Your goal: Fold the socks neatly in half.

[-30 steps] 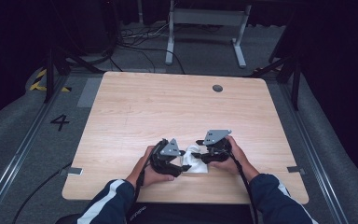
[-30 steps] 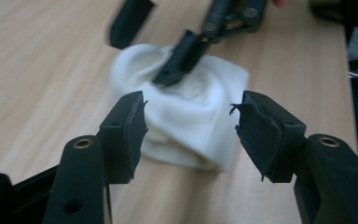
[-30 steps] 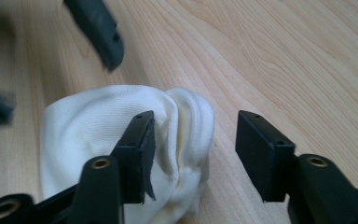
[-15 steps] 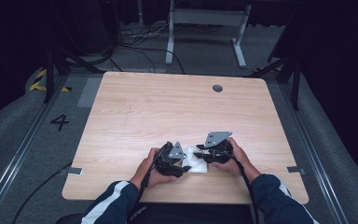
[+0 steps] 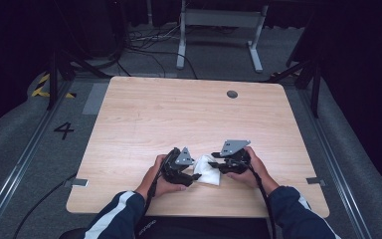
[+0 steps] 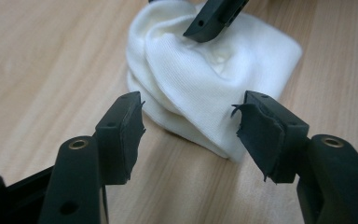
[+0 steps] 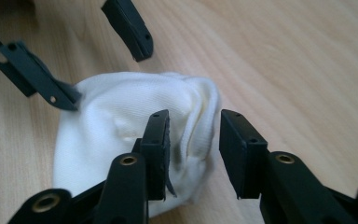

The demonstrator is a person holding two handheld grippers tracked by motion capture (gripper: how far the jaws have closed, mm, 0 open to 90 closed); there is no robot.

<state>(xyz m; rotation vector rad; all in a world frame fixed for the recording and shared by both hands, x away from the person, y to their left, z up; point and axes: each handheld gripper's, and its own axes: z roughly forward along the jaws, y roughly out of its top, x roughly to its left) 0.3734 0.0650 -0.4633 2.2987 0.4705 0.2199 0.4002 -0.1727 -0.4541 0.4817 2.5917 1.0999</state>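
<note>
A white knitted cloth [image 5: 208,169] lies bunched on the wooden table [image 5: 179,114] near its front edge, between the two hand-held grippers. My left gripper [image 5: 191,174] is open, and its jaws stand wide on either side of the cloth's [image 6: 205,88] near corner without touching it [image 6: 189,116]. My right gripper [image 5: 218,167] is open by a narrower gap, with a raised fold of the cloth [image 7: 121,126] between its jaws [image 7: 193,128]. One right jaw tip presses into the top of the cloth in the left gripper view.
A round cable grommet [image 5: 232,93] sits at the far side of the table. Behind the table are a metal frame [image 5: 219,20] and floor cables [image 5: 144,37]. A "4" [image 5: 63,130] is marked on the floor at the left.
Both hands have shifted slightly around the cloth, the left gripper edging in towards it. The cloth looks more bunched than a second ago.
</note>
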